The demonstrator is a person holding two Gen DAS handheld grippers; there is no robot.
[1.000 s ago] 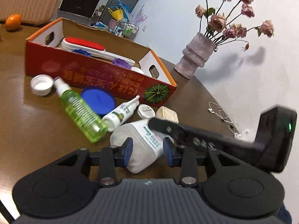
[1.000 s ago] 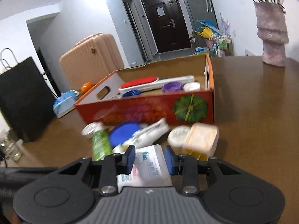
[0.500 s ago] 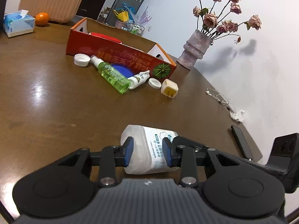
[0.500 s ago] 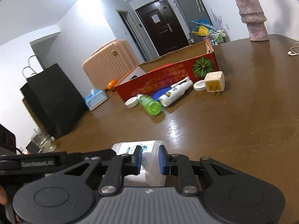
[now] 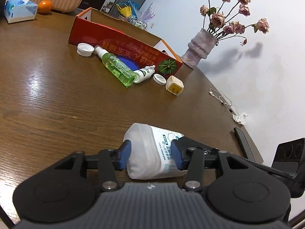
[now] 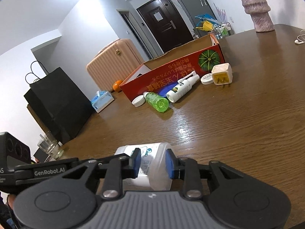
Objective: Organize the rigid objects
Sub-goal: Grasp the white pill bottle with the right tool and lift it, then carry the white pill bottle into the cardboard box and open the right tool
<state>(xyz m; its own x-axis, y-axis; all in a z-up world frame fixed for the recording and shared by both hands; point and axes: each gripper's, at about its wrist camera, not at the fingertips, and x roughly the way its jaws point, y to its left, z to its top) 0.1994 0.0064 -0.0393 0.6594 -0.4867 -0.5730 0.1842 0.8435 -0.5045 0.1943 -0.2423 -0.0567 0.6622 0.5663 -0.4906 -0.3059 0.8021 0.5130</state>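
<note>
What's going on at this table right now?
A person with a gripper in each hand is sorting things. Both the left gripper and the right gripper straddle a white plastic bottle lying on the wooden table, and both jaws are opening. Other items, including a green spray bottle, wait beside the red cardboard box.

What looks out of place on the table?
Bottles and caps lie loose outside the red box: a green bottle and a white one on their sides, a charger tipped over. Another white bottle lies far away between both grippers.
</note>
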